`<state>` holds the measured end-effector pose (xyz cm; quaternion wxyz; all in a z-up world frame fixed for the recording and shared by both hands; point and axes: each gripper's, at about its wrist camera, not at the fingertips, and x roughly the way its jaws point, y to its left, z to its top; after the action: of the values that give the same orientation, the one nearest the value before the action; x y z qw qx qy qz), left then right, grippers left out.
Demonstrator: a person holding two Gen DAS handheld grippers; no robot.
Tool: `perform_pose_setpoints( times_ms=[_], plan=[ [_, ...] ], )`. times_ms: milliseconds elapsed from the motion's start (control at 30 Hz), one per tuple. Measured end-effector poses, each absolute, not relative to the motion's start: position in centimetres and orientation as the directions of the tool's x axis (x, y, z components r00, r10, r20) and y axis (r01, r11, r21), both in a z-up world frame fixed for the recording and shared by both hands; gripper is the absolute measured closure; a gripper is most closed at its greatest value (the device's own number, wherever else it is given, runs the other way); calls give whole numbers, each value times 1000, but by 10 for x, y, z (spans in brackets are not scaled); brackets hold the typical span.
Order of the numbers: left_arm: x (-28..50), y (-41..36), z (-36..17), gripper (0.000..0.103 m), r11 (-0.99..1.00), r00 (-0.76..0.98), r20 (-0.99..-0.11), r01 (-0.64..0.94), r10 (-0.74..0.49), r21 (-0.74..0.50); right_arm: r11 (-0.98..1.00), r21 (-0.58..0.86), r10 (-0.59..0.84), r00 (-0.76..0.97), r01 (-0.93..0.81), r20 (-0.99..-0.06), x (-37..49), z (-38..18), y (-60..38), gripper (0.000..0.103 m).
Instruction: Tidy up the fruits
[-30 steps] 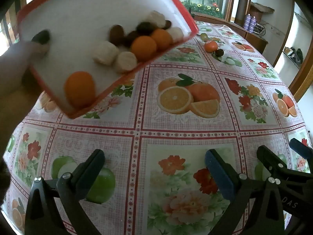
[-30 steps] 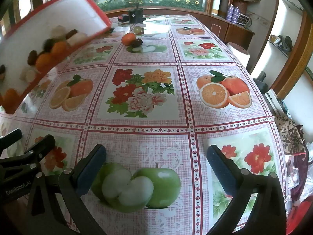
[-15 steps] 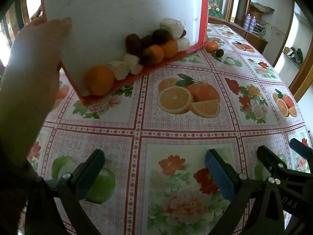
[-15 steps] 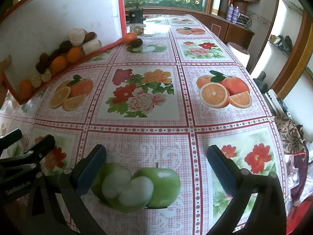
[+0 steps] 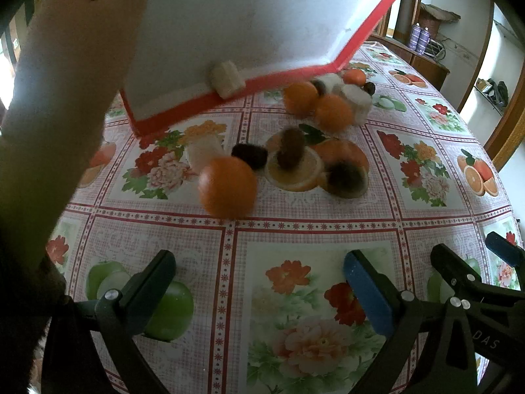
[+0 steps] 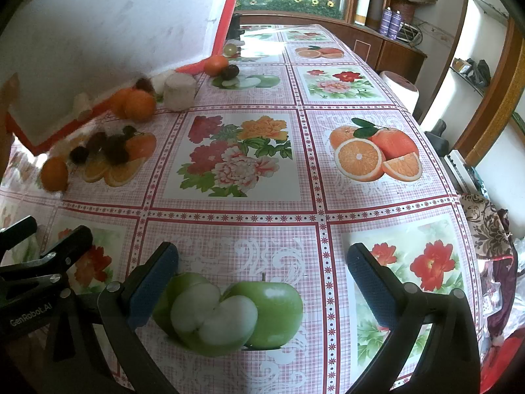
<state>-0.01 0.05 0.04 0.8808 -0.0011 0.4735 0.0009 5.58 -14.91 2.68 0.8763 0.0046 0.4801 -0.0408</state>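
A bare hand tips a white tray with a red rim steeply over the table. Fruits lie spilled on the tablecloth: a near orange, two more oranges, dark brown fruits and white chunks. One white chunk still rests on the tray's rim. In the right wrist view the spill lies at far left. My left gripper is open and empty near the table's front. My right gripper is open and empty too.
The table carries a printed fruit-and-flower cloth. A small orange and a dark fruit sit farther back, with a green fruit behind. Wooden cabinets stand behind the table, whose right edge drops off.
The hand has tipped the tray steeper, and the fruits have rolled out of it onto the tablecloth. Both grippers have stayed still.
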Motion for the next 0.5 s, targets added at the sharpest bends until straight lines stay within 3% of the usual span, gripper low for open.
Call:
perform_pose_setpoints(
  times_ms=[500],
  plan=[
    [-1,2,2,0,1000,552,-834,-3,1,-1,997,-31,-67,535,77,-842,56,27,-149,0]
  ],
)
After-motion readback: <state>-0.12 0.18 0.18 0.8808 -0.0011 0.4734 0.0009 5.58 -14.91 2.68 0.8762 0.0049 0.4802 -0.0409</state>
